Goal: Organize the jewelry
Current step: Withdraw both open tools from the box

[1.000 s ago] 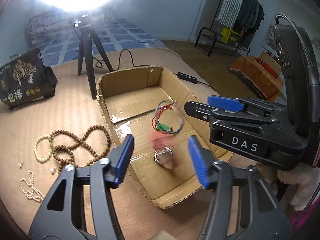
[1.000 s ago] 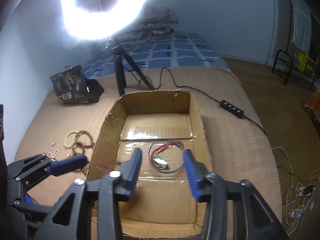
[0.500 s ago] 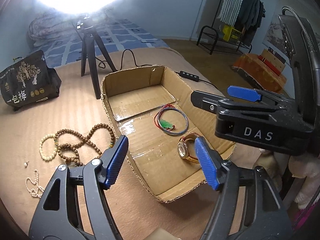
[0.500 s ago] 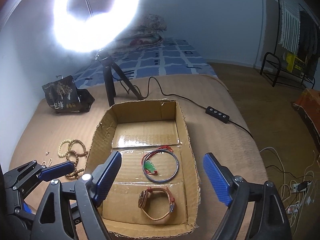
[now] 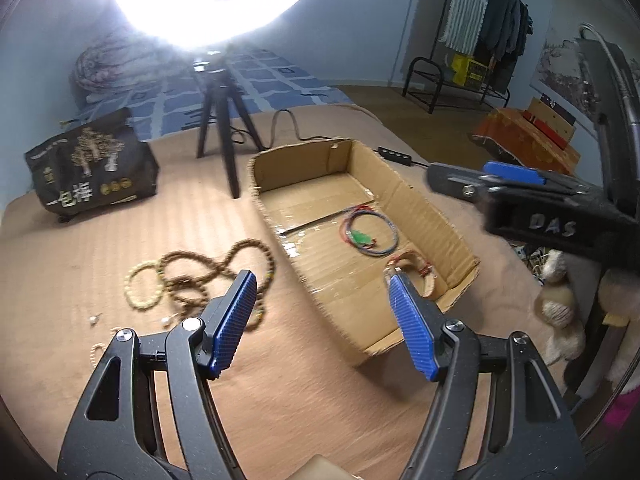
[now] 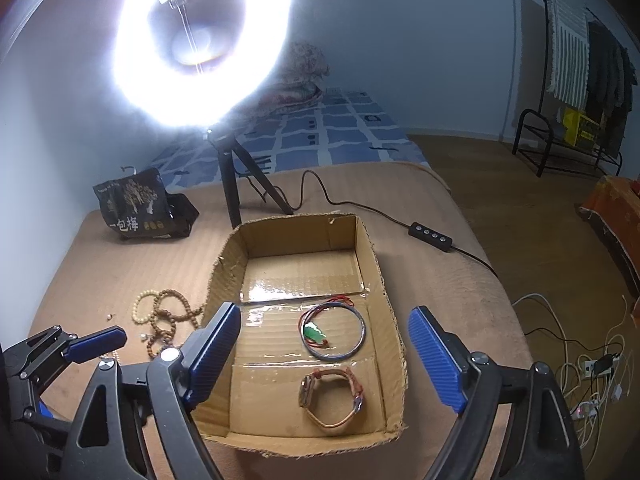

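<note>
Left gripper (image 5: 322, 320) shifted toward beads (image 5: 208, 268), jaws wider

- Left tongs (image 5: 320, 322): black plastic arms with cut-out slots, silver screws, ribbed blue pads (image 5: 234, 322).
- Right tongs (image 6: 324, 354): same black frame, blue pads (image 6: 436, 360), white "DAS" lettering on the body.

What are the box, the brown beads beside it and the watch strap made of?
The box is plain corrugated cardboard: ragged fluted edges, with glossy clear tape shining on its floor. The brown beads look like matte wood, though the view is too coarse to be sure. The watch has a tan strap, probably leather or an imitation, with a dull finish.
</note>
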The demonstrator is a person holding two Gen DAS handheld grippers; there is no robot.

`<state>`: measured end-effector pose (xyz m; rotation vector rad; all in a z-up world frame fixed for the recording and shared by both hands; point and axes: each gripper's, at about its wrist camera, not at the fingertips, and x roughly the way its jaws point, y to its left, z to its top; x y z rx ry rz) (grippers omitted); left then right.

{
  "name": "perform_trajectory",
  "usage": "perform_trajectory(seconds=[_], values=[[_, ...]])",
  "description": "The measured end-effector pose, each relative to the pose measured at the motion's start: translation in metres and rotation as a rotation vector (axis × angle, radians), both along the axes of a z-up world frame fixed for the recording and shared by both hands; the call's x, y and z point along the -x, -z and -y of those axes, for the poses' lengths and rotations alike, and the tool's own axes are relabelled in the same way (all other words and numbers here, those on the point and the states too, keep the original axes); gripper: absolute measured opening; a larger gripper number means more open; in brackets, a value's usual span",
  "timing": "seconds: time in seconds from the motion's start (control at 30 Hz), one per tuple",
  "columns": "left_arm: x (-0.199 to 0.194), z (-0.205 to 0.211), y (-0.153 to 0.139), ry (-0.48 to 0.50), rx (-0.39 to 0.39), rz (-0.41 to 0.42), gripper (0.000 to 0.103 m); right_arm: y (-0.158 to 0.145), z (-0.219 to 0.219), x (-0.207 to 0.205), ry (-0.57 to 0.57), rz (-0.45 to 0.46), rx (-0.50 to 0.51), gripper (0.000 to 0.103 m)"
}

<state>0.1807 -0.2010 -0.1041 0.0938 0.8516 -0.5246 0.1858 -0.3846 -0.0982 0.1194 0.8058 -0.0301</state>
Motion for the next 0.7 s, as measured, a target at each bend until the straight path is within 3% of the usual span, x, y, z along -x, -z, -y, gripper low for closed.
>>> perform_trajectory(seconds=[0.33,0.7], values=[[0.007,-0.064,-0.013,-0.095,-0.02,0.031,0.071,-0.019,-0.031,0.017,-0.041,0.045,-0.007,0.095],[0.005,-0.136,0.001,-0.201,-0.056,-0.007,0.071,-0.022,-0.091,0.018,-0.159,0.07,0.003,0.1]])
